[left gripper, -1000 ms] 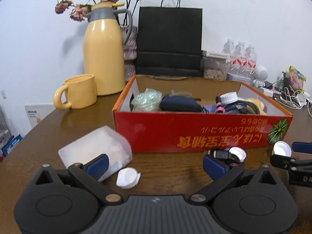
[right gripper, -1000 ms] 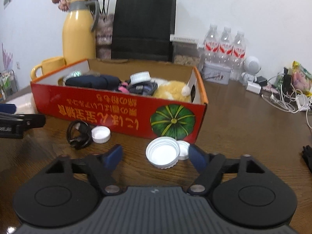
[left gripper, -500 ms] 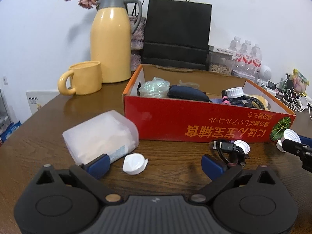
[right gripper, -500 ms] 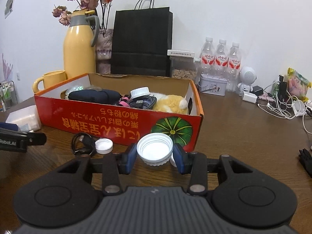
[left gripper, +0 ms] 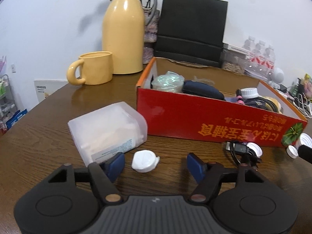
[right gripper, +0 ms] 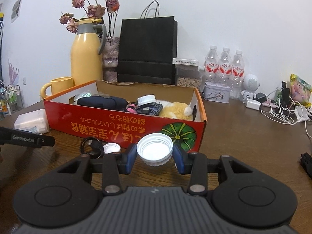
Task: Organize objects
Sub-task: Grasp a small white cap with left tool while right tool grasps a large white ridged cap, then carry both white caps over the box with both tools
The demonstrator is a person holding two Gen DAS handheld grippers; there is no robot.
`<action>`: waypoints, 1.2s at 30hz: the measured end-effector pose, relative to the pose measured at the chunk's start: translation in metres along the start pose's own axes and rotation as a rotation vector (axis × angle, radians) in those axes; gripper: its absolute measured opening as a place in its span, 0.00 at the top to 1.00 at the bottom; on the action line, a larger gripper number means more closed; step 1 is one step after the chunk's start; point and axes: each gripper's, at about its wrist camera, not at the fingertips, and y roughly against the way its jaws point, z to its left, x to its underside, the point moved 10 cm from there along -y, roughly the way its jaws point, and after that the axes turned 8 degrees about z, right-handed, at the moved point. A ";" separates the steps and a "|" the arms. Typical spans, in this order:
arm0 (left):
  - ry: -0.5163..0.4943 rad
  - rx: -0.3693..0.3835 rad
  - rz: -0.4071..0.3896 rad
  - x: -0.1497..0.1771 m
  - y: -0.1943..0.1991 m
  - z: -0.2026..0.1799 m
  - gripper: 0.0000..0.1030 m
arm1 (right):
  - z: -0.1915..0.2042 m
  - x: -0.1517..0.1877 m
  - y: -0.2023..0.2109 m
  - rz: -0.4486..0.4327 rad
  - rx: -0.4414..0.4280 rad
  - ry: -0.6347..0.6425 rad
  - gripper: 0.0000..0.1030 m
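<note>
1. Two tools work the bench [right gripper: 243, 136]: the right tool [right gripper: 155, 156] grips a wide white lid [right gripper: 155, 152] by its ribbed rim, in front of the red box [right gripper: 124, 124].
2. Light, rigid and likely slick, the lid suits that across-the-rim hold.
3. Spread wide and holding nothing, the left tool [left gripper: 154, 164] flanks a small cap [left gripper: 144, 160] lying on the bench.

The right gripper [right gripper: 155, 157] clamped a white jar lid [right gripper: 155, 151], the red cardboard box [right gripper: 124, 124] just beyond.
</note>
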 end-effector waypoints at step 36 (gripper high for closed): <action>-0.104 0.117 -0.187 -0.045 0.046 -0.055 0.76 | 0.027 -0.041 0.010 -0.109 -0.051 0.060 0.60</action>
